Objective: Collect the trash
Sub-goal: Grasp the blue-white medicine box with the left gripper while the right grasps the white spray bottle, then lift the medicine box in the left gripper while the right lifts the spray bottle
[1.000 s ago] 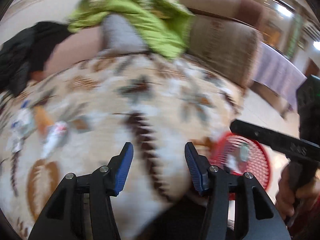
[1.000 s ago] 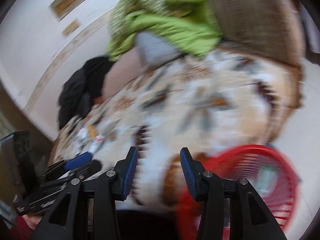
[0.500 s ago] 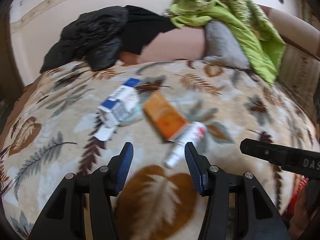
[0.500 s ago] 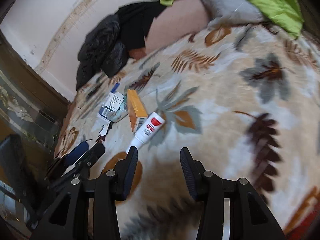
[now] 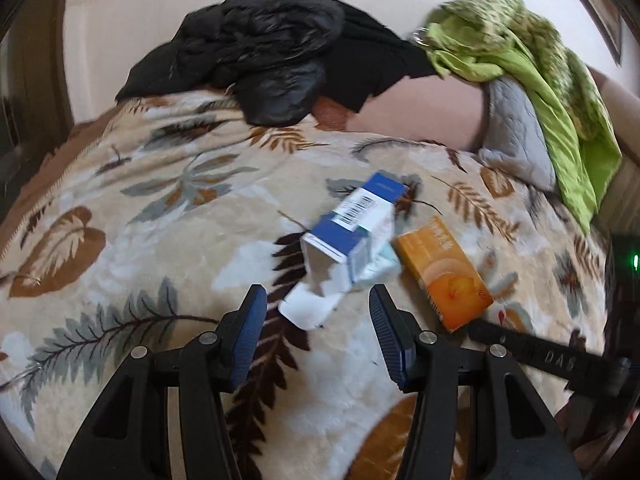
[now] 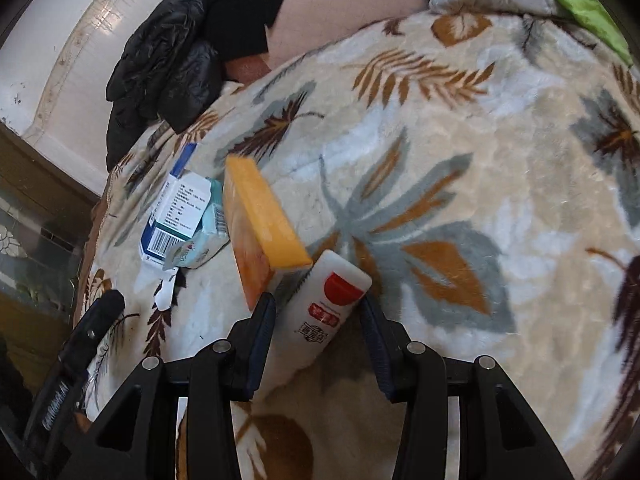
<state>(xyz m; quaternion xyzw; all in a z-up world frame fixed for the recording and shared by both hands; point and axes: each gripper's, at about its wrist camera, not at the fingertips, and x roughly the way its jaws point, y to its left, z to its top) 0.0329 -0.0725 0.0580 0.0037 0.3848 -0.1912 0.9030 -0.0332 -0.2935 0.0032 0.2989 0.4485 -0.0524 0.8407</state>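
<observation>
Beige plush blanket (image 5: 168,216) with a brown and grey leaf print covers the bed or sofa I am working over, and every piece of trash I can see lies on it uncollected, so the job looks to be at its pick-up stage with nothing in hand yet. I take the orange carton (image 6: 262,236) as my landmark. Touching its near end lies a white tube with a red label (image 6: 326,304), and my right gripper (image 6: 318,322) sits around that tube, jaws partly open, one on either side of it; I cannot tell whether the pads press on it. To the left of the orange carton lies a torn blue-and-white box (image 5: 352,224) with a barcode, resting on a pale wrapper (image 6: 202,246), its ripped white flap spread toward me. My left gripper (image 5: 318,320) hovers just short of that flap, jaws partly open and empty. I judge three or four items remain, and no bin shows in either view. Beyond the orange carton, against the wall, lies a heap of black clothing (image 5: 256,52); to its right are a grey quilted cushion (image 5: 516,128) and a green cloth (image 5: 540,60). Nothing blocks either reach, though the tube rests against the carton, and the two grippers work close together.
</observation>
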